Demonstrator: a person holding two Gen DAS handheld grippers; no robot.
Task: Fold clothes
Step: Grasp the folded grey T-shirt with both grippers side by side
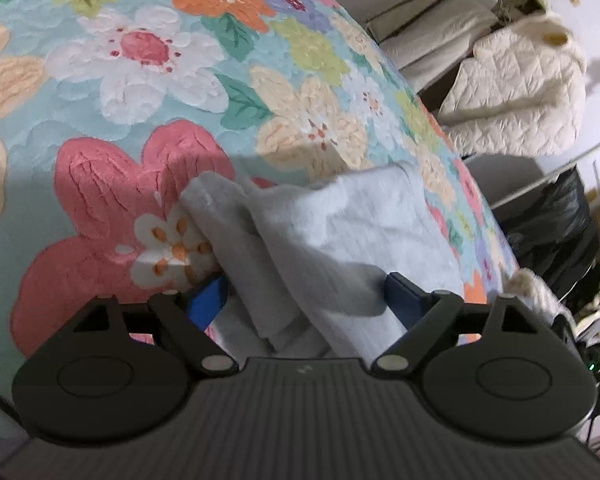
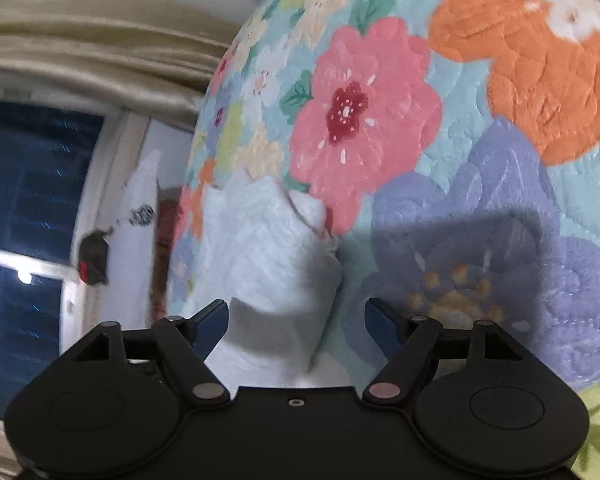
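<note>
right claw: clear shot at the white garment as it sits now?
Probably yes. The right claw is open, with the white garment bunched on the floral bedspread lying between its fingers. Nothing blocks it. Whether the fingers touch cloth is unclear.

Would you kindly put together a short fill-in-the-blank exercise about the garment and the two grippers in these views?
1. The pale grey garment lies on a bedspread printed with large ____.
2. The left gripper has finger pads coloured ____.
3. The jaws of the right gripper stand ____, with garment cloth lying between them.
4. In the left wrist view, a quilted jacket beyond the bed is ____ in colour.

Missing words: flowers; blue; open; cream
</note>
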